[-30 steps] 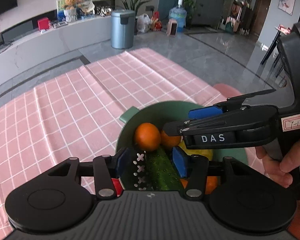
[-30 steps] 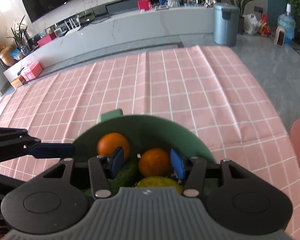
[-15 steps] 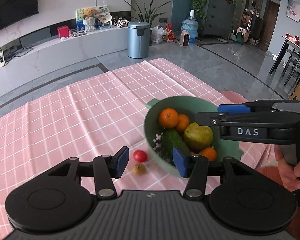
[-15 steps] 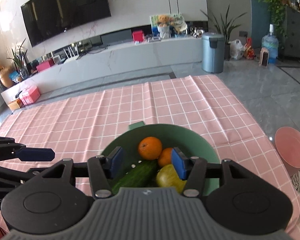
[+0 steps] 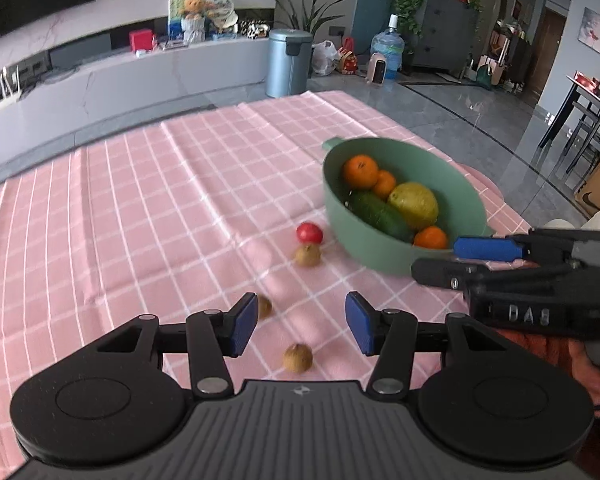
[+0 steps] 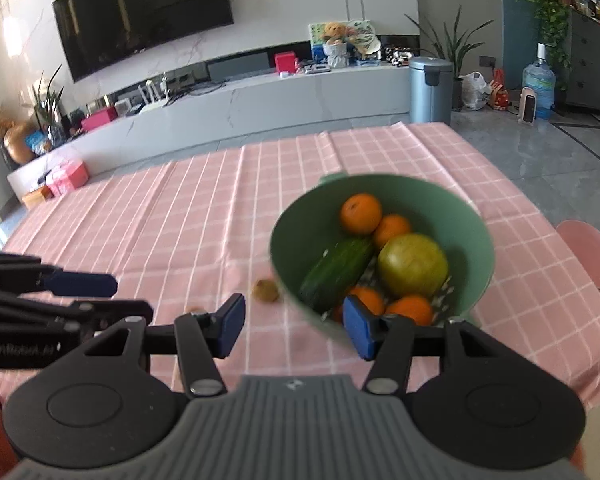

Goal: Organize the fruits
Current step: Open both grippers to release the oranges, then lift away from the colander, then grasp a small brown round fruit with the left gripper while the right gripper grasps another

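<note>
Both grippers hang above a table with jaws spread and nothing between them. Seen from its own camera, the left gripper [image 5: 301,328] frames a small brown fruit [image 5: 297,357] lying on the pink checked tablecloth [image 5: 140,208] just below its blue pads; a second brown fruit [image 5: 264,306] sits half hidden behind the left pad. That wide opening, centred over loose fruit, looks like preparation to pick one up.

The right gripper [image 6: 294,329] is spread the same way, held above the near rim of a green bowl [image 6: 296,236], its right pad overlapping the bowl's edge in the picture. It grips nothing, so it appears to be waiting rather than carrying.

Farther out, the bowl rests on the cloth toward the table's right side. Inside lie several oranges [image 6: 361,213], a dark green cucumber [image 6: 336,272] leaning diagonally, and a large yellow-green round fruit [image 6: 413,265], piled touching one another. Beside the bowl, outside it, sit a small red fruit [image 5: 309,233] and another brown fruit [image 5: 307,255], close together. Judging by this, most produce is gathered and the small pieces remain to collect.
</note>
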`<action>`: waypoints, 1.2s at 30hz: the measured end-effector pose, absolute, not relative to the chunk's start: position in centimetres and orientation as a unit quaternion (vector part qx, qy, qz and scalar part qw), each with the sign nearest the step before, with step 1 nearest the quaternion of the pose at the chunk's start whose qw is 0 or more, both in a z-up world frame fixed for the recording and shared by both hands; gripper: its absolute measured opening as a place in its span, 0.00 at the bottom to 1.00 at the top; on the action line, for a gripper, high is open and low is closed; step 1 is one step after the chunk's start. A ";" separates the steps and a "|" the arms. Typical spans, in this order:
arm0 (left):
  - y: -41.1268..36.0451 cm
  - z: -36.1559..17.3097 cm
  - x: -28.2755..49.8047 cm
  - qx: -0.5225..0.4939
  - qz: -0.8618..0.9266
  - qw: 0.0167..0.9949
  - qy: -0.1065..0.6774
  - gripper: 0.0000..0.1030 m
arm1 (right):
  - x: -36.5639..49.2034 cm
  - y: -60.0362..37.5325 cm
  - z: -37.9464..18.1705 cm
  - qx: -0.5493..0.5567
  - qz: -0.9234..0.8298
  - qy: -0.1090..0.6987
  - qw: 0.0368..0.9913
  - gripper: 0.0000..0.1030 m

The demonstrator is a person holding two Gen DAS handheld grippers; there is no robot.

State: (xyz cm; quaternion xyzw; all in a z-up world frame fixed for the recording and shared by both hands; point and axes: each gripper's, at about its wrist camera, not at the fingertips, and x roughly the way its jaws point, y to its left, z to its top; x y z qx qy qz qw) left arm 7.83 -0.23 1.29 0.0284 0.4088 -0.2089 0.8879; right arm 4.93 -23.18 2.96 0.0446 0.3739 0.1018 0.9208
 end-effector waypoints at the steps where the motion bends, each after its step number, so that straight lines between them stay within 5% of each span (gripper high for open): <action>1: 0.1 1.0 7.8 0.025 -0.209 0.888 0.409 0.58 | 4.6 -22.7 2.7 0.040 0.104 0.377 0.920 0.50; 14: 1.1 -2.8 8.2 0.003 -0.218 0.876 0.431 0.47 | 5.8 -20.2 -0.4 0.013 0.119 0.416 0.901 0.35; 32: 0.9 -6.6 13.1 -0.023 -0.189 0.873 0.448 0.39 | 9.7 -19.1 -3.1 0.060 0.074 0.412 0.906 0.33; 36: 1.0 -7.0 13.5 -0.028 -0.188 0.873 0.449 0.28 | 10.4 -19.2 -3.3 0.092 0.057 0.408 0.907 0.31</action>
